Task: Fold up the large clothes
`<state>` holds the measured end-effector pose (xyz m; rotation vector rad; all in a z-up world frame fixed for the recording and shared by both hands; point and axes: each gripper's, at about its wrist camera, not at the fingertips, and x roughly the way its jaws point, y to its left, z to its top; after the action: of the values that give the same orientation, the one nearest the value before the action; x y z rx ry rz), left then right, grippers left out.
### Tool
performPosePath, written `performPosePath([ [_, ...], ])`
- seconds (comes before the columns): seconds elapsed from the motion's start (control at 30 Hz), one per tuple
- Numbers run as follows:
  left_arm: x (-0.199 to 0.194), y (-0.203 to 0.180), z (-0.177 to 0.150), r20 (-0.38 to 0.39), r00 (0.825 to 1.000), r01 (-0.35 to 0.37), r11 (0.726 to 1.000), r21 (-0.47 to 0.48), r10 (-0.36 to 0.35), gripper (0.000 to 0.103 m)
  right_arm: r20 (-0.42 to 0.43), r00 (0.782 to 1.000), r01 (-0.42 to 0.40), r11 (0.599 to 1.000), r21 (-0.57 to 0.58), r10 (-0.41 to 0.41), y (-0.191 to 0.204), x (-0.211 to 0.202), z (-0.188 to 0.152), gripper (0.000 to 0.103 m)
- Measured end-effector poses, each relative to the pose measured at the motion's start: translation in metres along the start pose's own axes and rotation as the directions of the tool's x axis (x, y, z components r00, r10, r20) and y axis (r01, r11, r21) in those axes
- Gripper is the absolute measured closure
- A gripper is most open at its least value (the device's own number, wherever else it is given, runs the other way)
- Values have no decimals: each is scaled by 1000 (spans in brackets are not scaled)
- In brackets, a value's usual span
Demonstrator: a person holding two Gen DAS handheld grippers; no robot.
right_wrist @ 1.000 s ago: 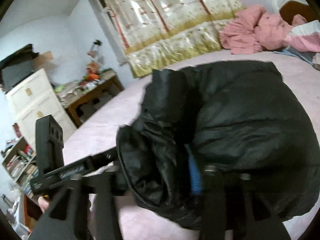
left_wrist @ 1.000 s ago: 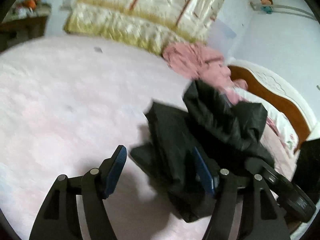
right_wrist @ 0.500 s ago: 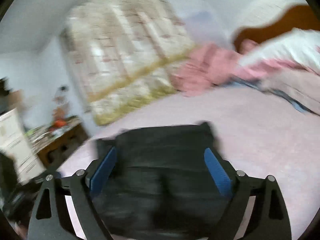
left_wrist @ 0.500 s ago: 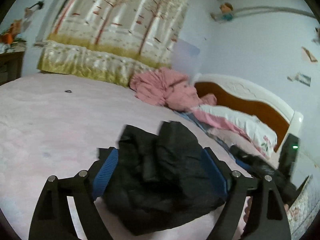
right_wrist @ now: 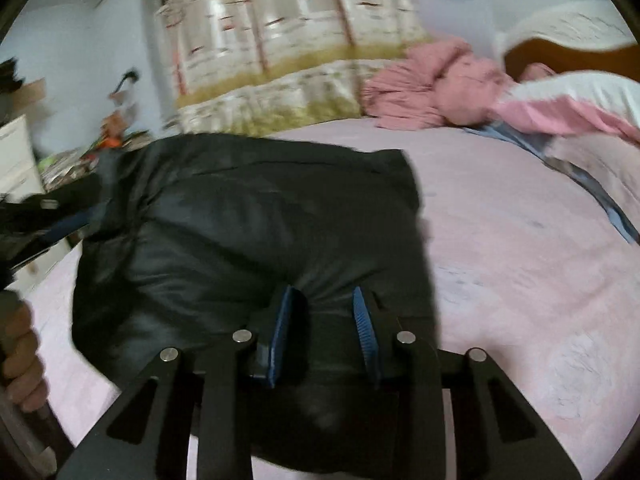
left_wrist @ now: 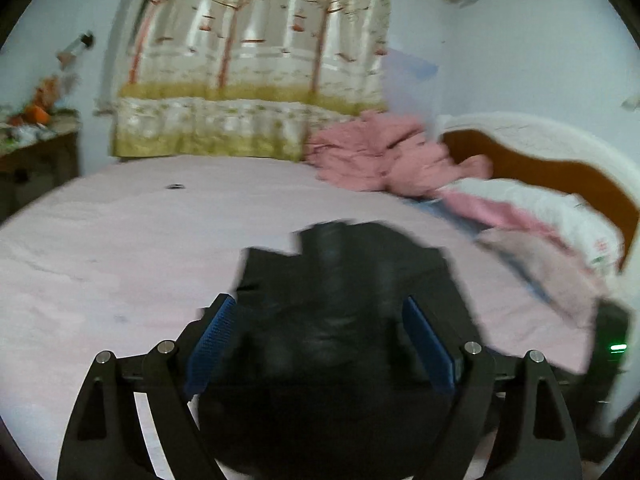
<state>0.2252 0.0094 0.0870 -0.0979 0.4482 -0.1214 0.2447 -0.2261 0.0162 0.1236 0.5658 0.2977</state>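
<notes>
Black jacket point(right_wrist: 248, 232) lay bunched on the pink bed point(right_wrist: 520, 240), part folded. Right gripper point(right_wrist: 324, 320) fingers had just been closing, narrow on a pinch of its near edge. Left gripper point(left_wrist: 320, 344) fingers stood wide astride the bulk, gripping nothing. Next, probably: lift the pinched edge and fold it over.

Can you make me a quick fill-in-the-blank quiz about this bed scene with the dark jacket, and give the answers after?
1. The jacket lying on the bed is ____ in colour.
2. The bundle heaped by the headboard is ____ in colour.
3. The curtain is printed with ____.
4. The right gripper has its pads around a fold of the ____.

Answers: black; pink; trees; jacket
</notes>
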Motion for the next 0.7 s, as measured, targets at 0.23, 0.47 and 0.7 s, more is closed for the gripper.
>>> performPosePath([
  [0.23, 36, 34, -24, -136, 986, -105, 992, -70, 95, 15, -29, 999, -47, 998, -46, 46, 14, -1, -17, 71],
  [0.47, 43, 41, -56, -194, 966, -180, 983, -21, 172, 14, 84, 995, 60, 997, -57, -55, 17, -18, -7, 26],
  [0.7, 52, 52, -79, -238, 952, -204, 979, -21, 194, 9, 80, 984, 160, 986, -45, -156, -1, -18, -1, 14],
])
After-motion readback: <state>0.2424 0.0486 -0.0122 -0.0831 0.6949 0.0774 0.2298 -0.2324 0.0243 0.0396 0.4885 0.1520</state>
